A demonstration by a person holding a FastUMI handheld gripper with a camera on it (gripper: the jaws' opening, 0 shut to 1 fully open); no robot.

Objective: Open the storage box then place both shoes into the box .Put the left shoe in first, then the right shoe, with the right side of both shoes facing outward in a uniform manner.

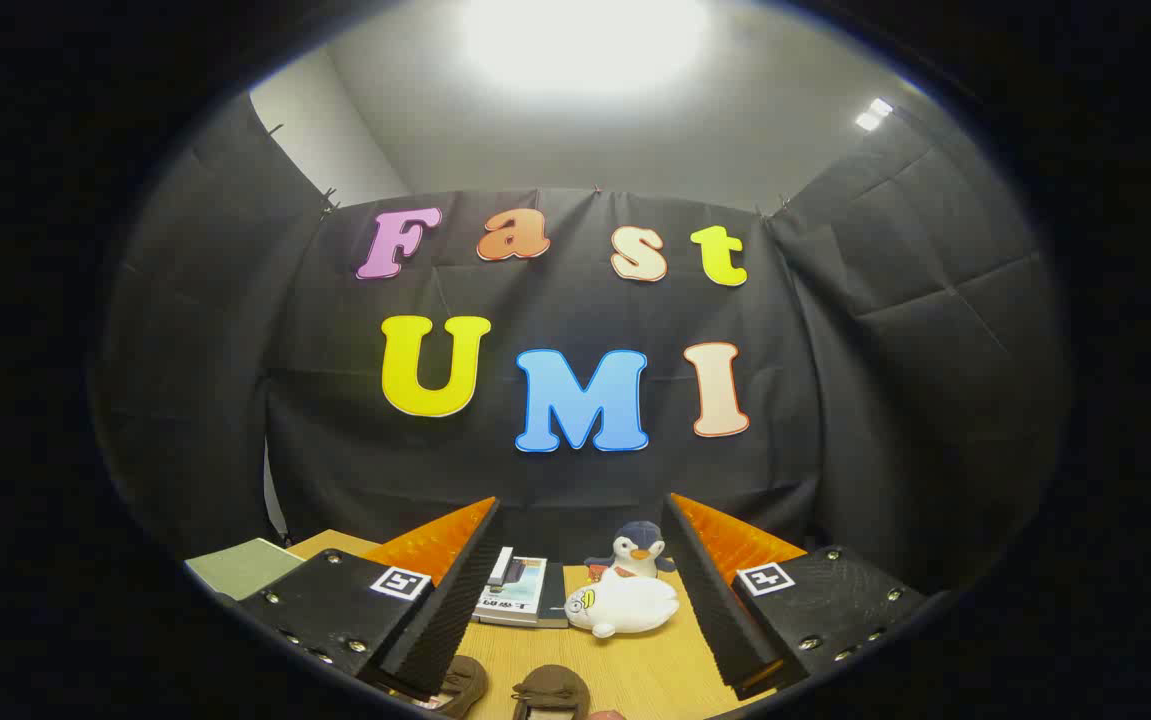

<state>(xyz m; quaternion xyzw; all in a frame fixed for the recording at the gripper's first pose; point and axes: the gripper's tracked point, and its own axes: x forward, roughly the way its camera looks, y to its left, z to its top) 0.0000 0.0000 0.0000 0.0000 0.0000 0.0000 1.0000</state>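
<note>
The wooden table (625, 670) stretches ahead of the gripper (580, 590), whose fingers stand wide apart, empty. Two brown shoes (550, 690) lie near, between them; it should tilt downward to find the box first.

The single view rides on the gripper (580, 590) and looks forward along its two fingers, which stand wide apart with nothing between them. It sits low over the table (635, 665) and tilts upward, so the booth's cloth wall and ceiling lie far beyond the fingers. Two brown shoes (550, 690) lie close beneath them; a book (520, 592) and soft toys (625, 603) lie just ahead.
</note>
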